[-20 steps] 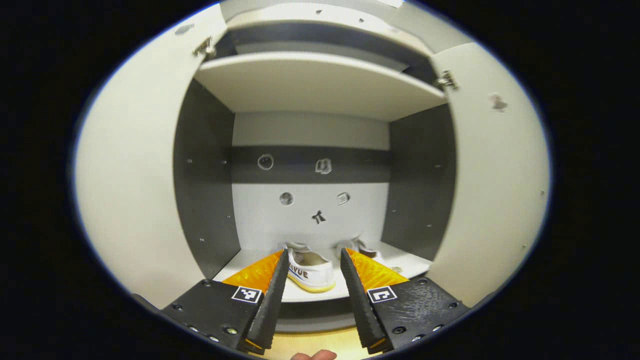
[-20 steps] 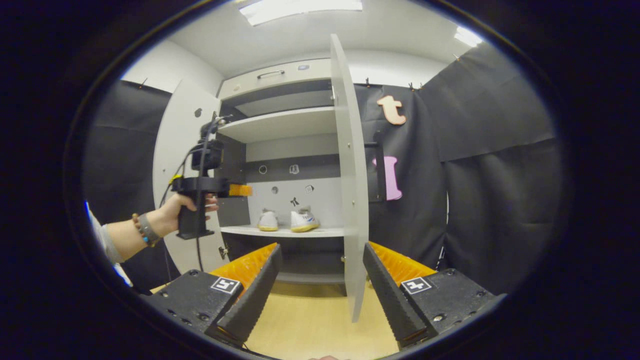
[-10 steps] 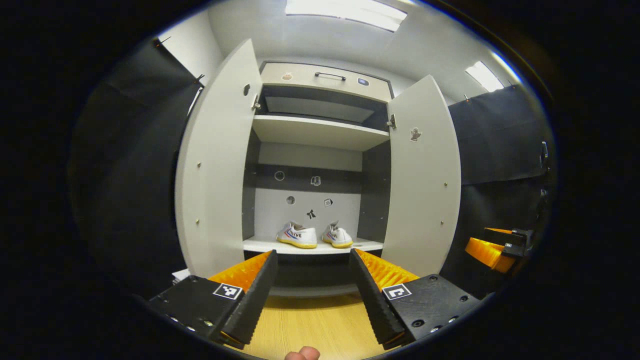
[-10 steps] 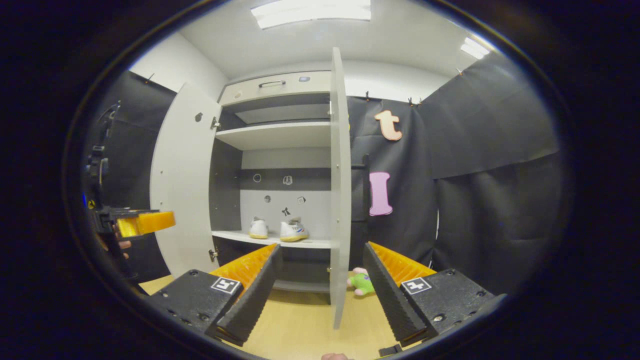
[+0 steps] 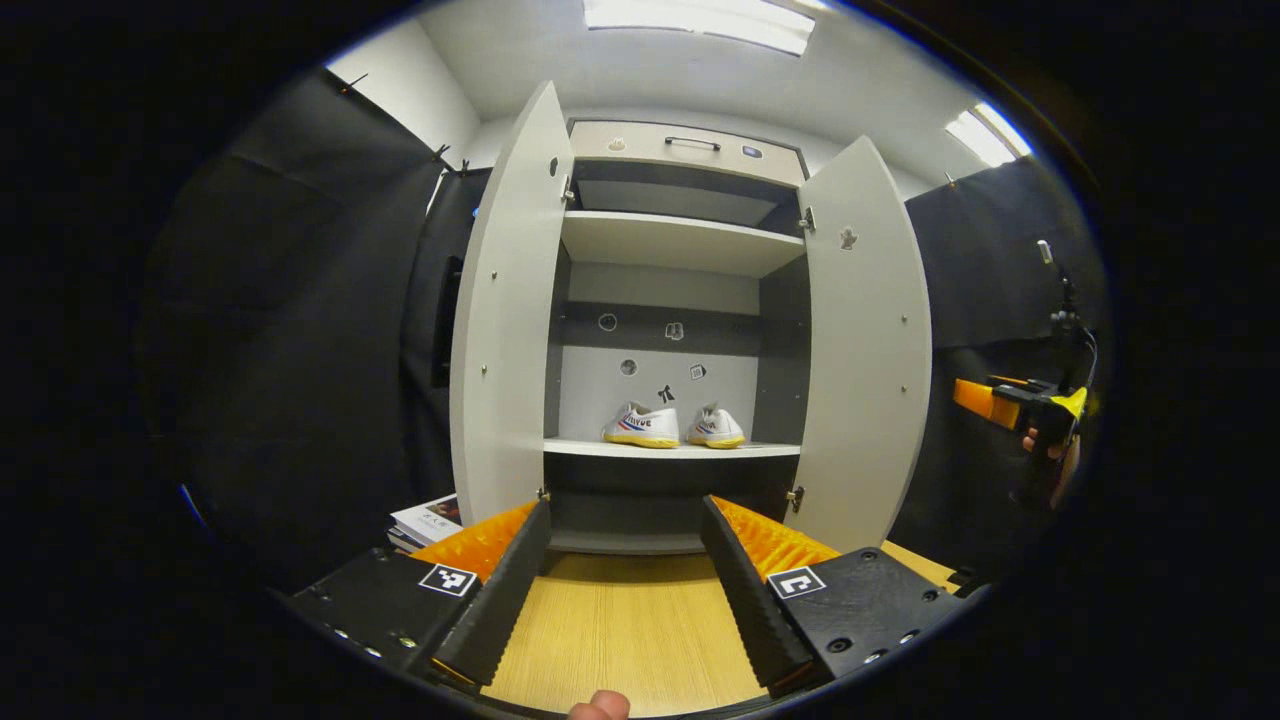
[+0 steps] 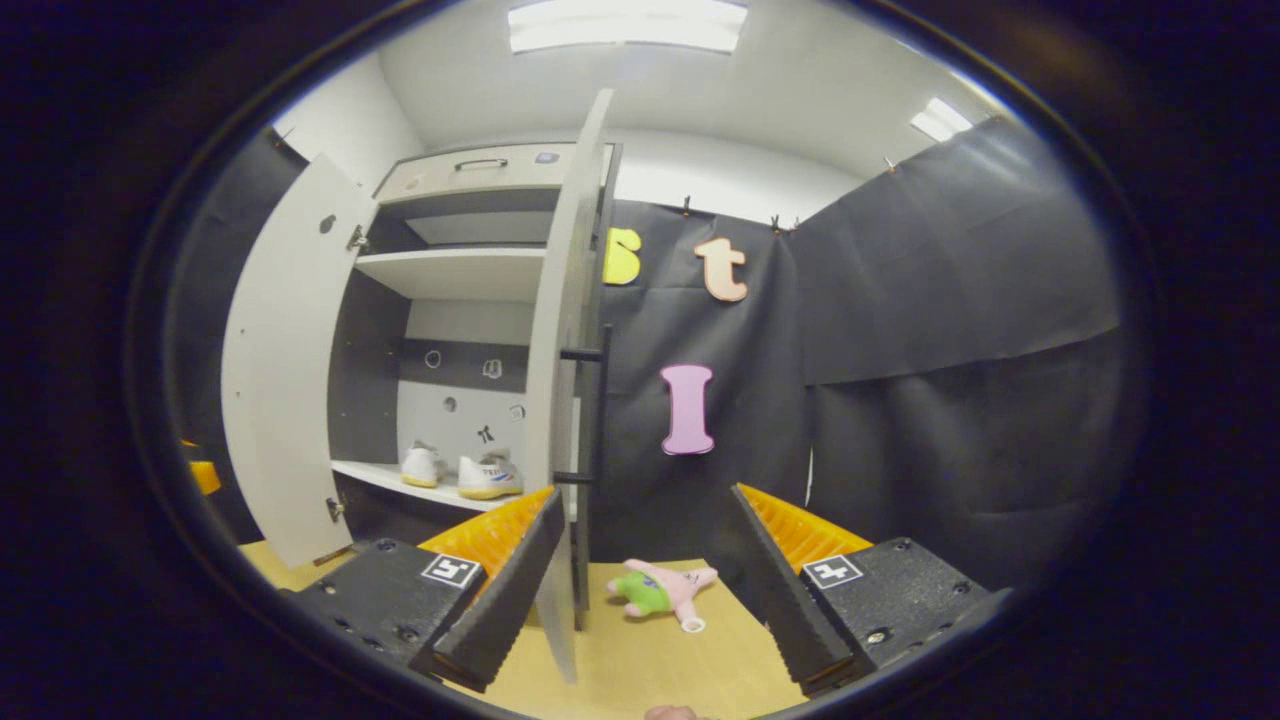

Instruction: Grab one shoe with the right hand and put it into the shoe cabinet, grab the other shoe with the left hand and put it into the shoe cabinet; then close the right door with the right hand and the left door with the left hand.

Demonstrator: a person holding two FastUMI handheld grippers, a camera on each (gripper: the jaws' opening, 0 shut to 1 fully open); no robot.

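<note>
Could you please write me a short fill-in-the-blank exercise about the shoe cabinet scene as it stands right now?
1. Both shoes stand on a shelf inside the ____.
2. Both cabinet doors, the left door and the right door, are ____.
3. The left gripper and the right gripper each have their fingers ____.
4. The plush toy lies on the wooden ____.

Missing words: cabinet; open; open; floor

Left tongs [image 5: 625, 580] and right tongs [image 6: 640, 570] gape, apparently empty.
</note>
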